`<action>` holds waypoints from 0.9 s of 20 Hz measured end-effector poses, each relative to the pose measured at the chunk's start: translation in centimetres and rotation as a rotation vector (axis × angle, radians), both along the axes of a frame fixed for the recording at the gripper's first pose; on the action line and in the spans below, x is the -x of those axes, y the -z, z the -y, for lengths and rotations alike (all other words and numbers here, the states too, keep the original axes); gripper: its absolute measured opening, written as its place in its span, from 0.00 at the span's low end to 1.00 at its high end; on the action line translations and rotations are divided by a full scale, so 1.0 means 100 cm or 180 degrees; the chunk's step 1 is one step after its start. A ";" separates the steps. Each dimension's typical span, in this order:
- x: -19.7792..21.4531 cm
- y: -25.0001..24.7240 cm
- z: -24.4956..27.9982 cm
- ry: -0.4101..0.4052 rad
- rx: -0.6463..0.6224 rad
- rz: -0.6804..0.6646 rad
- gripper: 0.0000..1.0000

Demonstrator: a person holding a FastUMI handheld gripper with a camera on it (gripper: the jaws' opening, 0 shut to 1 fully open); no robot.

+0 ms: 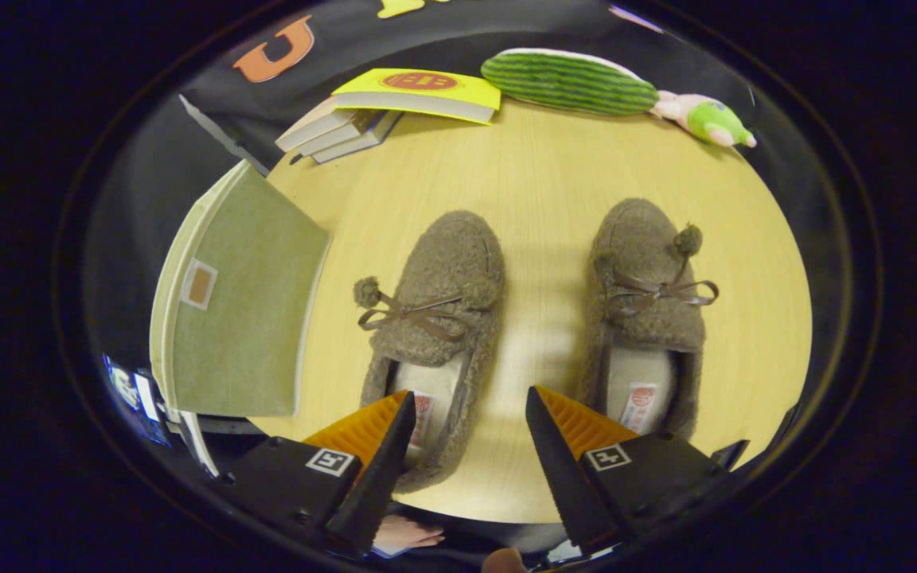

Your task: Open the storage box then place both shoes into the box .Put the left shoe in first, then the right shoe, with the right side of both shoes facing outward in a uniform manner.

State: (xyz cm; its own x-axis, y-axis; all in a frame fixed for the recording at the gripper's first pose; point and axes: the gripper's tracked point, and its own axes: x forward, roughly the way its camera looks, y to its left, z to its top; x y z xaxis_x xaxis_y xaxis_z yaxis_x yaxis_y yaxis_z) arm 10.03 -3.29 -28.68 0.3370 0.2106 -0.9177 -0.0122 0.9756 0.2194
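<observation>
My gripper hangs over the near edge of the round wooden table with its fingers spread wide, holding nothing. The heel of the left shoe lies just under my left finger, and the bare wood shows in the gap between the two. The right shoe sits beside my right finger, apart from its mate (both toes point away from me). Off to the left stands the green storage box, lid shut. Beyond are stacked books, a striped green plush and a small pink-and-green toy
</observation>
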 end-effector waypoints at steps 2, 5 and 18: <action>-0.005 0.006 0.001 0.0148 -0.0140 -0.0075 0.77; -0.005 0.010 -0.008 0.0302 -0.0468 -0.0189 0.57; -0.002 -0.047 -0.035 0.0903 -0.0982 0.0091 0.06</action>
